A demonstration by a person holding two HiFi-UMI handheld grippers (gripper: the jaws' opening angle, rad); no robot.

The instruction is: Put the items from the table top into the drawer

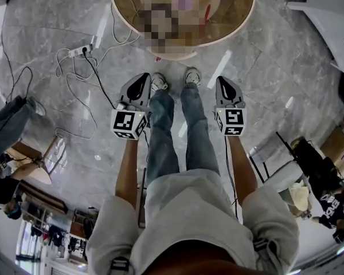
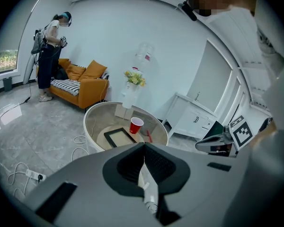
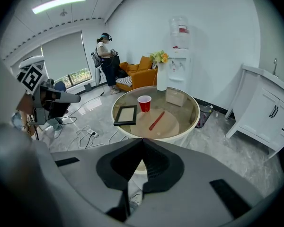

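Left hand-held gripper (image 2: 144, 144) and right hand-held gripper (image 3: 142, 140): jaws closed tip to tip, nothing held; both angled down over the grey floor (image 1: 264, 50), short of the round glass surface (image 3: 197, 118). On that surface, well apart from both: red cup (image 3: 144, 103), black picture frame (image 3: 126, 115) beside it, red stick (image 3: 156, 120), possibly a pen, small box (image 3: 176, 97) near the far rim.

left gripper (image 1: 142, 79): grey shell, black teardrop pads at the jaws
right gripper (image 1: 223, 80): same build
marker cubes (image 1: 129, 124) (image 1: 232, 121): white, black square codes, just behind the jaws
cable (image 1: 228, 159): thin, black, trailing back from the right cube
clothing: pale short-sleeved top (image 1: 189, 211), blue jeans (image 1: 160, 136), white sneakers (image 1: 158, 83)
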